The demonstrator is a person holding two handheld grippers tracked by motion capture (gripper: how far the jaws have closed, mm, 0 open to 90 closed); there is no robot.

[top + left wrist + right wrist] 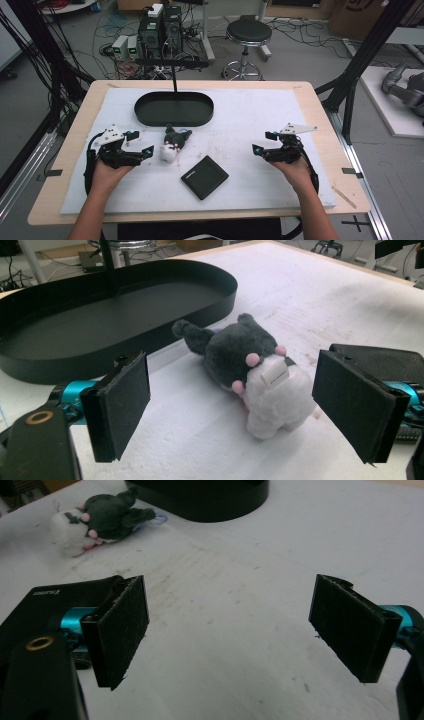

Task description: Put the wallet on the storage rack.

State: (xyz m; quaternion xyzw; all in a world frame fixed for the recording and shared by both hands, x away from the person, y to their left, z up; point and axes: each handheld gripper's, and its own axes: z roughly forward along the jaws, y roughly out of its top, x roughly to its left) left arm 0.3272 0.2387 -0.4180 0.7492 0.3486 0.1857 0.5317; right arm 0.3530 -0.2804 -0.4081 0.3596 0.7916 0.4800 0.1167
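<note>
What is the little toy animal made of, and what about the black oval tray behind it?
The toy animal looks like soft plush: fuzzy dark grey and white fabric with a small sewn-on label. The black oval tray looks hard and smooth with a matte finish, thin upright rim; it could be painted metal or plastic, the pictures leave that open.

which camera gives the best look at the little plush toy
The left gripper view: the plush toy lies close ahead between that gripper's open jaws, its dark head, pink spots and white body clear. The high view shows it small near the black tray. The right gripper view has it far off at the top left.
</note>
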